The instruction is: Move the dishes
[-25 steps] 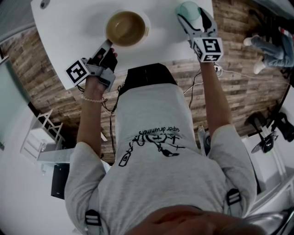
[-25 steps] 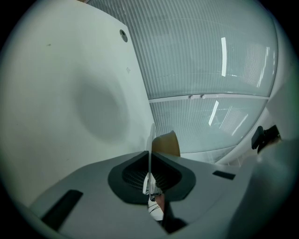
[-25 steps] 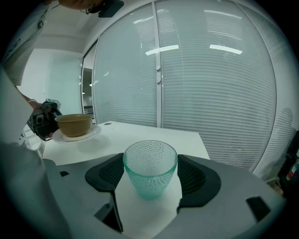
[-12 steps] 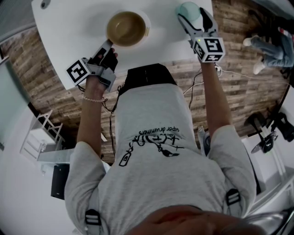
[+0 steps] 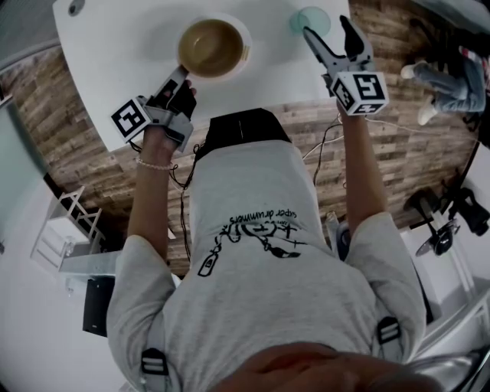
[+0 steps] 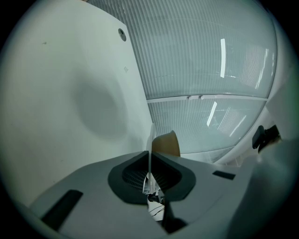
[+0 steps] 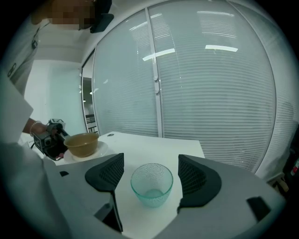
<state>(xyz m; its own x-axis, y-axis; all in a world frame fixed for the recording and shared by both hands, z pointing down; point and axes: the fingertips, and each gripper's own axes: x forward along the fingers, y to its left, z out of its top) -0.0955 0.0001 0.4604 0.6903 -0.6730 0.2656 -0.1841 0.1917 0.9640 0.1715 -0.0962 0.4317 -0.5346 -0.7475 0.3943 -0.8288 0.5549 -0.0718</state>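
Observation:
A brown bowl [image 5: 210, 46] sits on a white plate [image 5: 246, 42] on the white table [image 5: 122, 46]. My left gripper [image 5: 178, 75] is shut on the plate's near rim; in the left gripper view the thin plate edge [image 6: 150, 144] runs between the closed jaws of that gripper [image 6: 150, 175], with the bowl [image 6: 167, 144] behind. A teal textured glass [image 5: 310, 19] stands upright at the table's right edge. My right gripper [image 5: 327, 29] is open just short of it. In the right gripper view the glass [image 7: 152, 183] stands between the spread fingers of the gripper [image 7: 150, 172], untouched.
The table ends just right of the glass, with wooden floor [image 5: 398, 153] below. Another person's legs [image 5: 452, 76] are at the far right. A white rack [image 5: 65, 230] stands at the left. Glass walls with blinds [image 7: 210, 93] lie beyond the table.
My right gripper has opened, let go of the glass and drawn back to the right; the glass stays standing on the table. The left gripper and plate have not moved.

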